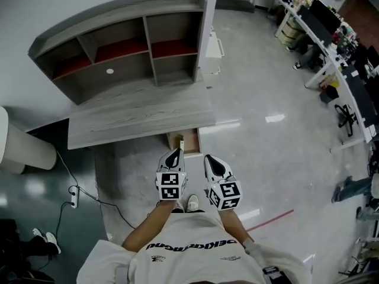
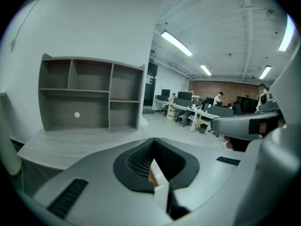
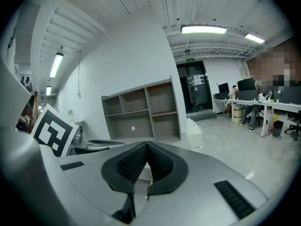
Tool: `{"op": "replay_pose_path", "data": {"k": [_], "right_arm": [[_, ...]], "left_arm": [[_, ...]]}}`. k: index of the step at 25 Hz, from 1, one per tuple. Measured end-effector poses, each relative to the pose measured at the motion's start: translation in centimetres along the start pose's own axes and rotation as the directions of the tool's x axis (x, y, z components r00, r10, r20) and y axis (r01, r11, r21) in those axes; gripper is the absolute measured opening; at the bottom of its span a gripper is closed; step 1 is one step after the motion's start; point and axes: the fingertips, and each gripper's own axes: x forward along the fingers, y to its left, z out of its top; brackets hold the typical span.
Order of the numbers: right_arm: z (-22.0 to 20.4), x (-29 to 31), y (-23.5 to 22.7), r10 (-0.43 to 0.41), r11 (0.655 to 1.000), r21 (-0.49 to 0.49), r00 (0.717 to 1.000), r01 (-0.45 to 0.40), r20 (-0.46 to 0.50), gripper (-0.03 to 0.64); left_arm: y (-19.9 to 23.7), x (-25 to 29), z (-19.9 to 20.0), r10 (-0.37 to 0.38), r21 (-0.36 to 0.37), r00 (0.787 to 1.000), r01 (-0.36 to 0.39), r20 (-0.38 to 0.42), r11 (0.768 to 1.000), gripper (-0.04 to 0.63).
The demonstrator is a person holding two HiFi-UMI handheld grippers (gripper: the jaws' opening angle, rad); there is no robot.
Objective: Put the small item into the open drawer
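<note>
A grey desk [image 1: 136,114] carries a shelf unit [image 1: 118,52]. Below the desk's front edge an open drawer [image 1: 190,139] with a wood-coloured inside sticks out. In the head view my left gripper [image 1: 176,154] hovers just in front of it, shut on a small pale flat item [image 1: 182,146]. The left gripper view shows that item [image 2: 158,174], white with a brown face, pinched between the dark pads [image 2: 141,161] of the left gripper [image 2: 153,144]. My right gripper [image 1: 210,160] is beside it on the right, shut and empty, its tips meeting in the right gripper view [image 3: 146,145].
A white cylinder [image 1: 23,149] stands left of the desk, with a power strip and cable [image 1: 73,197] on the floor. A white box [image 1: 213,52] sits right of the shelf unit. Office desks and chairs [image 1: 331,46] line the far right. My feet [image 1: 192,203] are below the grippers.
</note>
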Motion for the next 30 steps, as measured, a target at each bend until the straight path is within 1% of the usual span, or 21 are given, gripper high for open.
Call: {"op": "replay_pose_path", "data": {"k": [3,11,17,24,30], "right_arm": [[1.4,-0.5,0.5,0.011,1.000,-0.015,1.000,-0.010,0.017,0.032],[4.0,-1.2,0.9,0.016,0.998,-0.054,0.998,-0.013,0.063,0.032],[5.5,-0.7,1.0,0.021,0.998,-0.069,0.995,-0.014,0.100,0.032],[6.2,-0.2,0.9,0.025,0.997,-0.073,0.992,-0.016,0.121,0.032],[6.3,-0.5,-0.1,0.017,0.997,-0.080,0.991,-0.007,0.135,0.032]], "left_arm": [[-0.5,-0.9,1.6,-0.012,0.010,0.999,0.011,0.032,1.000,0.015],[-1.6,-2.9,5.0,-0.030,0.063,0.995,0.023,0.098,0.998,0.015],[-1.7,-3.3,6.0,-0.032,0.076,0.991,0.023,0.132,0.997,0.015],[-1.3,-3.5,6.2,-0.026,0.083,0.991,0.015,0.130,0.996,0.015],[-2.3,-3.3,6.8,-0.042,0.078,0.986,0.030,0.160,0.996,0.015]]}}
